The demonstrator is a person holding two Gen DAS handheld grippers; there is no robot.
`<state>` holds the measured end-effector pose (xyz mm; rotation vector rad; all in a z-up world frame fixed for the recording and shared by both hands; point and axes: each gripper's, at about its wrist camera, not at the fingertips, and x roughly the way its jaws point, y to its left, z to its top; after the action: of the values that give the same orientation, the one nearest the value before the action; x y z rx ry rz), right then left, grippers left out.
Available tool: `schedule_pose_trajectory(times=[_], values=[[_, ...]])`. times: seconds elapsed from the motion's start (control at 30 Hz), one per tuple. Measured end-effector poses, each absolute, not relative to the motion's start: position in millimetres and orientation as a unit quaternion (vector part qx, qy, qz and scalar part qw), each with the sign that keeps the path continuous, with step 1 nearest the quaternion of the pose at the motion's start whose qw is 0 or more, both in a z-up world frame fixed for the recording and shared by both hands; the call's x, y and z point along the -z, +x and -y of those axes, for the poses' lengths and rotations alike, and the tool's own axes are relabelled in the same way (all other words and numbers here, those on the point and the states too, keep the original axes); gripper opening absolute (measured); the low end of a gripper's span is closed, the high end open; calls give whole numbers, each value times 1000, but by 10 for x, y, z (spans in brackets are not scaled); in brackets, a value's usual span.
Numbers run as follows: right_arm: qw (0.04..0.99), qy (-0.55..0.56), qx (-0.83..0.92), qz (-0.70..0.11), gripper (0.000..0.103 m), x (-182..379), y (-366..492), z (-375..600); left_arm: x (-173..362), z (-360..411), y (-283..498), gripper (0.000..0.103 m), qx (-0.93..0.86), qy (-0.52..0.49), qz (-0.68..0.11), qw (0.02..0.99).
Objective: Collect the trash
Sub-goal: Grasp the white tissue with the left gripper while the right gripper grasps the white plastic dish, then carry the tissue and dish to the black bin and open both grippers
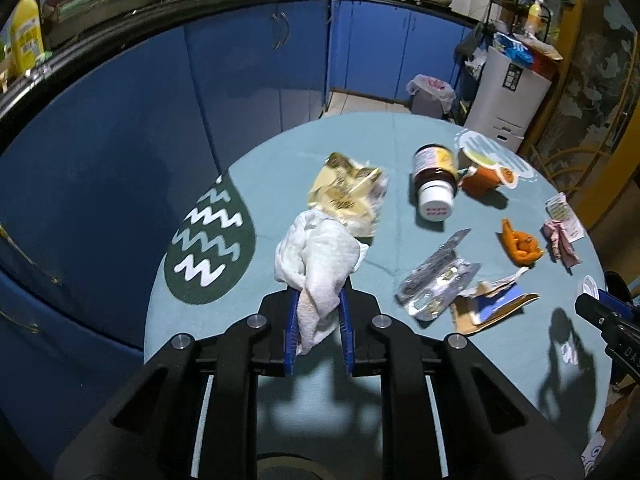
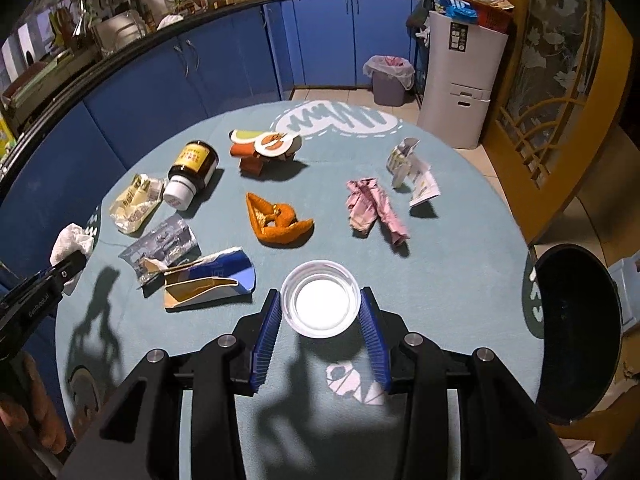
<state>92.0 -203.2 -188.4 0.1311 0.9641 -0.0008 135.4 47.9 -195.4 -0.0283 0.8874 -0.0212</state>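
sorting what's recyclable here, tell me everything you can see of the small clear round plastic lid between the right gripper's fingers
The small clear round plastic lid is a shallow transparent disc with a raised rim and a bright white-looking centre. It looks like thin plastic, whole and uncrushed. It faces the camera, held between the blue ribbed fingers of the right gripper, which press its left and right edges. It hangs above the light blue round table, which it appears not to touch.

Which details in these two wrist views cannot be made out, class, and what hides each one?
- Black bin, right wrist view: cut off by the picture edge; its inside is too dark to see.
- Brown bottle label, both views: print too small to read.
- Yellow wrapper, left wrist view: blurred, and its near end is behind the white tissue in the left hand-held gripper.
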Motion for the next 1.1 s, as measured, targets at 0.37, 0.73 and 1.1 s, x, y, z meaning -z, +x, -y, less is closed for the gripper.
schedule_pose_trajectory(times=[0.37,0.73,1.1], values=[[894,95,25,-438,39,1755,742,2477,1720,120,1342,18,49,26,-403,913],[893,138,67,-424,39,1760,503,3125,1569,1050,1268,18,116,78,-384,913],[887,180,113,-410,39,1802,236,3760,1530,1936,1146,18,180,124,-373,902]])
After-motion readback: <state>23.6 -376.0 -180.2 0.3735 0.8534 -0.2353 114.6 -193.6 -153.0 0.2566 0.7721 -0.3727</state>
